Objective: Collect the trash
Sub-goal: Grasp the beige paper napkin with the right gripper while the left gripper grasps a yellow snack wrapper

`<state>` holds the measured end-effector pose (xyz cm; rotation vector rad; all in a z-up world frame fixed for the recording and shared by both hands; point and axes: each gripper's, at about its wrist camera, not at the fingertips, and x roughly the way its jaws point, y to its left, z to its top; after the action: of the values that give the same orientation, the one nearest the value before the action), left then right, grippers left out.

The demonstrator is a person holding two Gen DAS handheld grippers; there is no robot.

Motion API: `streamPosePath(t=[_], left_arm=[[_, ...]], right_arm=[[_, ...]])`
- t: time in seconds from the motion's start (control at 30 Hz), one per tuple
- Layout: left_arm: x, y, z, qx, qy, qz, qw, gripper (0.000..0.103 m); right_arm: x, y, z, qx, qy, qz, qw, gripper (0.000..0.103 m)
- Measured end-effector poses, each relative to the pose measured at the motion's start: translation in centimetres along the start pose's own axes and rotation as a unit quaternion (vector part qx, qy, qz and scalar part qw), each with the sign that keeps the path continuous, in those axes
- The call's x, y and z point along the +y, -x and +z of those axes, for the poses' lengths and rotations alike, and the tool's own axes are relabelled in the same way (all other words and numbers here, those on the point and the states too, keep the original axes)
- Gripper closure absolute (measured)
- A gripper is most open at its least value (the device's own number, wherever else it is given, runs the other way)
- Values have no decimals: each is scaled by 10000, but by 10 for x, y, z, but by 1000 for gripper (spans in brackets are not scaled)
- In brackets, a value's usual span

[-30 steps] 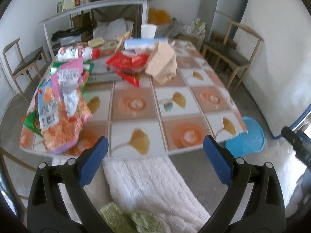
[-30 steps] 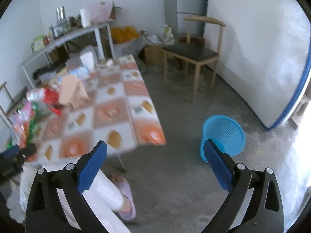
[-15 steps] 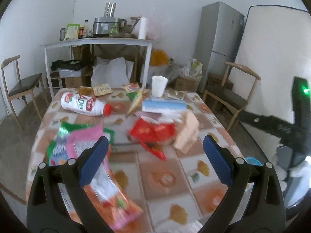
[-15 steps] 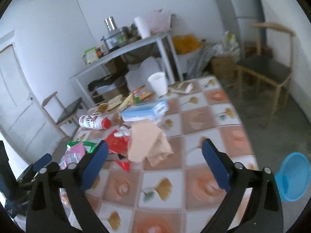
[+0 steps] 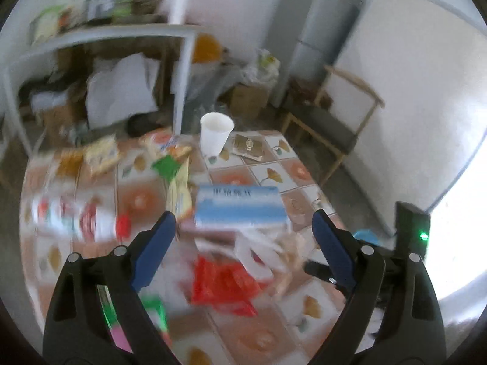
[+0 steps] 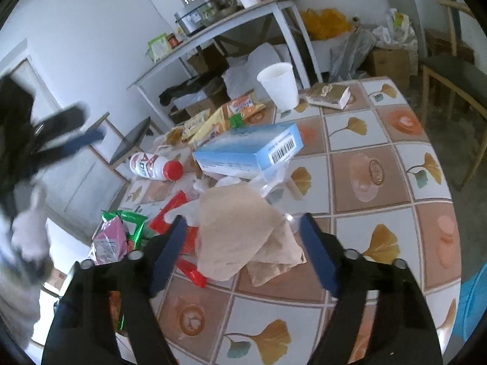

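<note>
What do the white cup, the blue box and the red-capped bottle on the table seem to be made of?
White cup: likely matte paper or foam, opaque.
Blue box: printed cardboard, sharp folded edges, barcode.
Red-capped bottle: probably glossy plastic with a printed label.

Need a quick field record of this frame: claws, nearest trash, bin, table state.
left claw: open, holds nothing, above the blue box
right claw: open, framing the tan paper bag; contact unclear
upright item: white cup, far end of table
lying item: bottle with red cap
bin: blue basket, on floor off the table's right edge
table: cluttered with wrappers
</note>
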<state>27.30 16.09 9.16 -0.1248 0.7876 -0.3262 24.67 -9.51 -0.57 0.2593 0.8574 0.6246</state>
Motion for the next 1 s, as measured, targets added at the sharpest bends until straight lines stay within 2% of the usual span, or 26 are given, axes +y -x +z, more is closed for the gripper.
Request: streamPosePath(t=[0.07, 0.13, 0.23, 0.4, 0.5, 0.57, 0.6, 0.63, 0.67, 0.7, 0.73, 0.77, 0.83, 0.87, 1.0], left_arm=[[-4, -21, 16, 123, -327, -64, 9994, 16], [-10, -39, 27, 251, -658, -158, 9974, 16], [-12, -61, 38, 325, -957, -22, 9949, 16], [18, -91, 49, 470, -446, 432, 9970, 16], [35, -114, 46, 784, -268, 835, 9931, 17], [43, -129, 43, 1027, -212, 940, 9900, 30], [47, -137, 40, 1199, -164, 988, 9877, 31], [50, -142, 37, 1317, -156, 1071, 9854, 36], [52, -147, 34, 1415, -133, 1107, 9836, 45], [56, -151, 32, 1541, -68, 1105, 9818, 49], [57, -153, 29, 1631, -22, 1175, 9796, 59], [58, -154, 28, 1700, 24, 1253, 9774, 71], [62, -157, 24, 1798, 30, 1355, 9743, 82], [62, -156, 22, 1806, -6, 1418, 9733, 90], [66, -149, 18, 1749, 8, 1573, 9719, 98]], right_arm=[[-10, -4, 0, 91, -108, 75, 9999, 48], [-19, -8, -2, 202, -235, 218, 9993, 67], [-28, -8, -6, 234, -362, 387, 9983, 81], [-41, -2, -11, 161, -560, 533, 9969, 92], [-43, 0, -9, 103, -600, 555, 9966, 93], [-42, 2, -8, 65, -594, 566, 9966, 93], [-41, 3, -7, 28, -571, 524, 9970, 93], [-40, 5, -6, -12, -554, 467, 9974, 93], [-39, 5, -5, -25, -549, 466, 9974, 92], [-39, 5, -5, -12, -540, 475, 9974, 92], [-39, 5, -4, 12, -543, 468, 9974, 90], [-39, 4, -3, 29, -542, 466, 9974, 87], [-38, 4, -3, 52, -542, 499, 9973, 64], [-37, 4, -3, 49, -543, 518, 9972, 60], [-32, 0, -2, 137, -471, 619, 9969, 53]])
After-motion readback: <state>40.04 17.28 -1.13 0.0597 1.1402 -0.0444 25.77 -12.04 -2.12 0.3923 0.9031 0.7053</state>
